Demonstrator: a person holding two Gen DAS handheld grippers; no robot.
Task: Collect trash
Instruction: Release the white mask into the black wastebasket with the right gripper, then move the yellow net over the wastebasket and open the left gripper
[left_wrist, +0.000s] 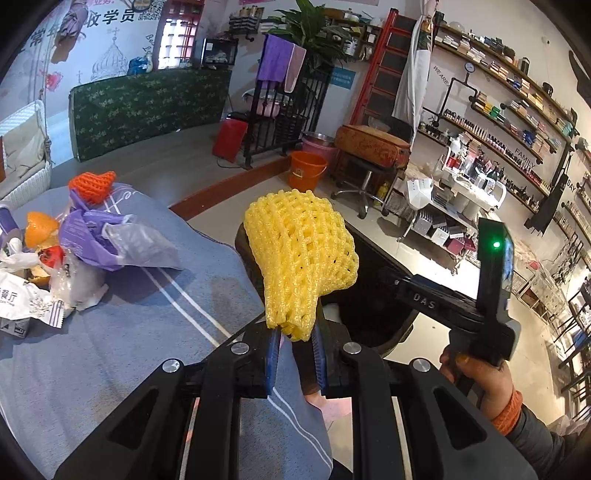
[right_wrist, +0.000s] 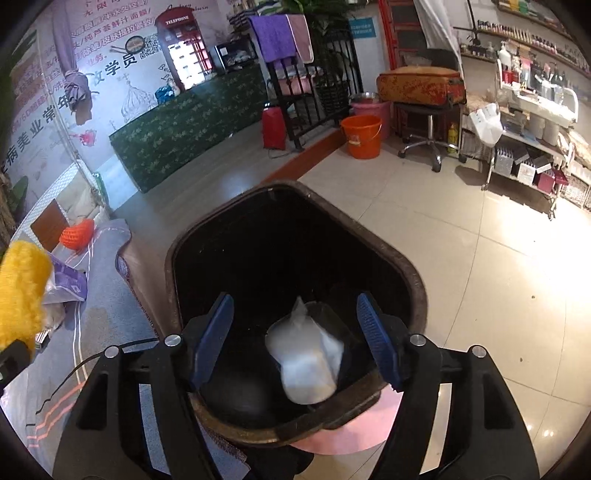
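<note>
My left gripper (left_wrist: 294, 338) is shut on a yellow foam fruit net (left_wrist: 301, 243), which stands up above the blue pads. It hangs at the right edge of the grey-blue cloth-covered table (left_wrist: 147, 314), close to the black trash bin (left_wrist: 373, 310). In the right wrist view my right gripper (right_wrist: 295, 345) is open over the mouth of the black trash bin (right_wrist: 406, 273). A blurred white wrapper (right_wrist: 306, 365) lies loose in the bin between the spread fingers, touched by neither pad. The yellow foam net (right_wrist: 22, 291) shows at the left edge there.
More trash lies on the table's left side: an orange foam net (left_wrist: 92, 186), a purple plastic bag (left_wrist: 88, 236), orange peel (left_wrist: 38, 229) and white wrappers (left_wrist: 22, 299). A hand (left_wrist: 476, 373) holds the right gripper's handle. On the tiled floor behind stand an orange bucket (right_wrist: 361, 136) and a stool (right_wrist: 421, 110).
</note>
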